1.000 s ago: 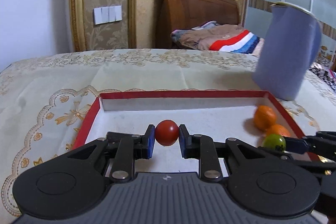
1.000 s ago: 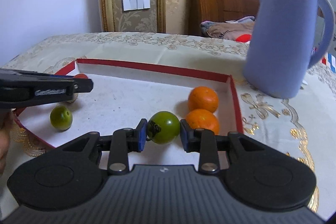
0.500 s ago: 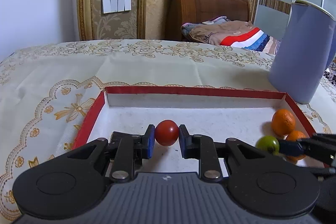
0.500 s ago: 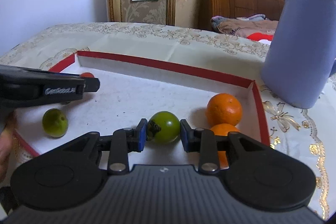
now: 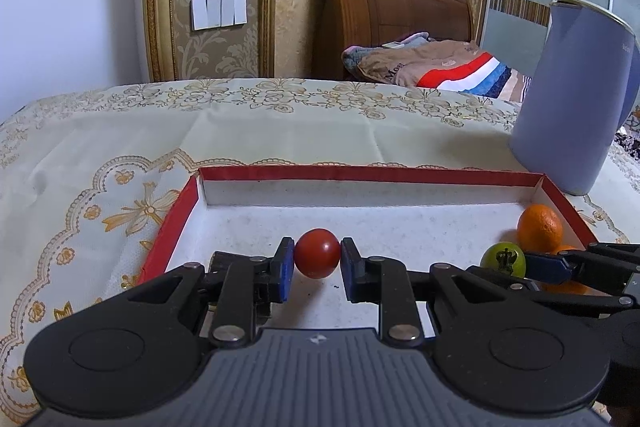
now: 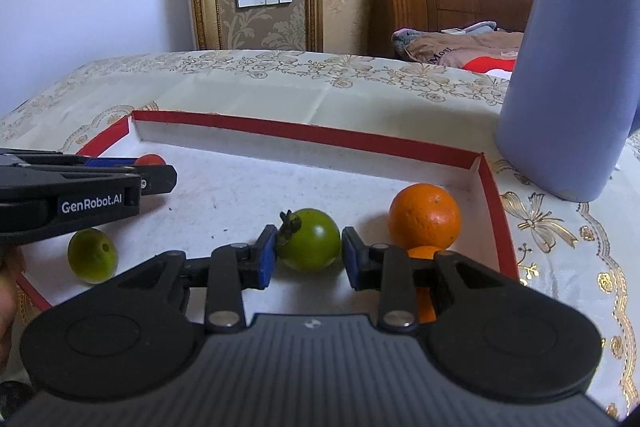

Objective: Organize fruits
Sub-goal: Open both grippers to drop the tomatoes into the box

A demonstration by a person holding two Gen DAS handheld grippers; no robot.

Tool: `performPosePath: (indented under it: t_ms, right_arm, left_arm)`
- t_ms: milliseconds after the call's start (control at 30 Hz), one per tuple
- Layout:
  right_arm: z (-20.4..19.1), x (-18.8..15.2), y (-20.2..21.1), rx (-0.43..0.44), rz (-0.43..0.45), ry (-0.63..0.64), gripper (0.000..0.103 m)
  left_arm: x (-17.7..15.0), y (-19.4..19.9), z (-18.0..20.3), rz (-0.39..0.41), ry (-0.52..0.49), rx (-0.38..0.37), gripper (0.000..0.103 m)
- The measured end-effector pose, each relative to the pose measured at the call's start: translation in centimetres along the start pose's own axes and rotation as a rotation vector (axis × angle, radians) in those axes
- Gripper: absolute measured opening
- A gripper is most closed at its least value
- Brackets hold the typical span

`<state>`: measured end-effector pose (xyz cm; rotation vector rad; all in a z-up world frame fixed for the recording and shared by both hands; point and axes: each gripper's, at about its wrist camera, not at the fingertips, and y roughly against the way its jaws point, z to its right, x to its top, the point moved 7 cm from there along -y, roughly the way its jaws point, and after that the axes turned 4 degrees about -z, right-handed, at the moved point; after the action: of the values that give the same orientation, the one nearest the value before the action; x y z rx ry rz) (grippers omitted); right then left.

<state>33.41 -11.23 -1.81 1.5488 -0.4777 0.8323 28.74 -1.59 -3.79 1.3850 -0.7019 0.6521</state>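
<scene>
A table covered with a cream tablecloth embroidered in gold carries all items. A lavender-blue pitcher stands upright on the cloth, just outside the far right corner of the tray. The shallow tray, red on the outside and white inside, lies flat in front of both grippers and contains all the fruit.

The left gripper is over the left half of the tray; its blue pads are clamped on a small red tomato. The right gripper is over the right half; its pads are clamped on a green tomato whose dark stem points to the left.

An orange rests in the tray near the right wall, just beyond the right gripper. A second orange lies nearer the camera, largely hidden behind the right-hand finger. A small green fruit sits alone near the tray's near left edge, below the left gripper as seen from the right wrist view.
</scene>
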Motion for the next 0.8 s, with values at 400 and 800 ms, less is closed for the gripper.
performPosePath:
  t_ms: [400, 800]
  right_arm:
    - [0.0, -0.1, 0.4, -0.018, 0.026, 0.005, 0.048]
    - [0.5, 0.2, 1.0, -0.061, 0.073, 0.001, 0.088]
  left_arm:
    - [-0.3, 0.9, 0.4, 0.042, -0.014, -0.006, 0.064]
    - [-0.4, 1.1, -0.2, 0.038, 0.018, -0.014, 0.064]
